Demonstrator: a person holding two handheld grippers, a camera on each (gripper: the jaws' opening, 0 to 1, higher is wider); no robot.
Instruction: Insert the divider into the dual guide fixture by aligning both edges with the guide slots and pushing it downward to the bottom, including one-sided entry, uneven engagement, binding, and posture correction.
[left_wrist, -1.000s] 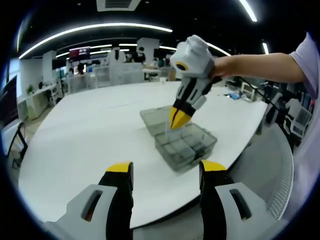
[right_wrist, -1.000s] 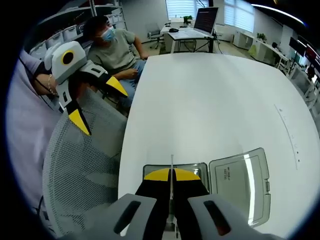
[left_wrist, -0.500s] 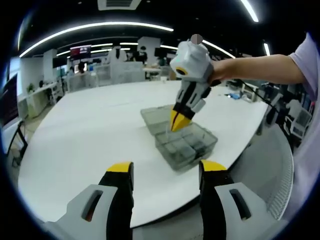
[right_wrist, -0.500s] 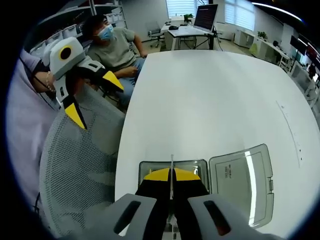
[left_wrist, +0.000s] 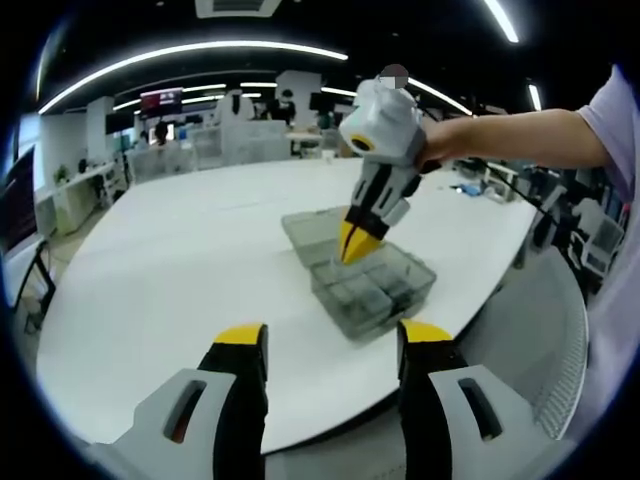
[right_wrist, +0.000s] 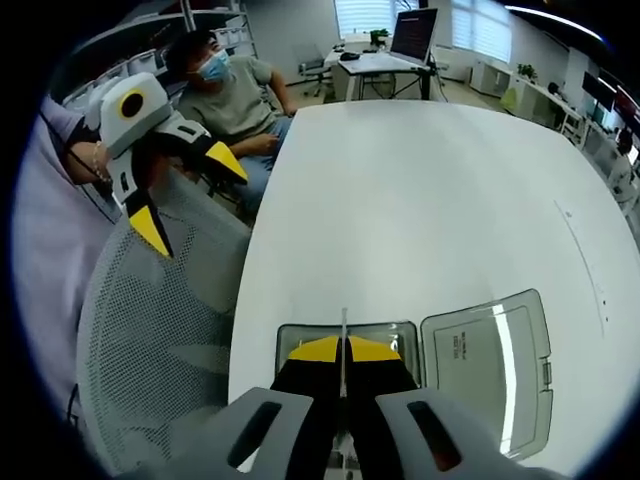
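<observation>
Left gripper (left_wrist: 330, 345): seen nearest in the left gripper view, held off the near edge of the white table (left_wrist: 180, 270); the jaws are spread wide and nothing is held or touched between them.
Right gripper (right_wrist: 342, 350): the yellow-tipped jaws are pinched narrow on the divider (right_wrist: 344, 335), a thin clear strip seen edge-on rising between the tips.
Divider, location: gripped above the near end of the clear compartment box (left_wrist: 375, 290), which is taken to be the guide fixture; from the left gripper view the tips are lowered to the box's rim.
Engagement: whether the divider's edges are seated in the slots cannot be told, as the plastic is transparent and small at this distance.
Handling: the divider is judged light, stiff and slick, and likely to bind if tilted; it is best held at mid-length near its top edge, so both ends can be lowered evenly.
Lid (right_wrist: 490, 365): laid open flat on the table beside the box.
Beyond: a mesh chair back (right_wrist: 165, 330) is seen by the table edge, and a seated person (right_wrist: 235, 100) farther off.
</observation>
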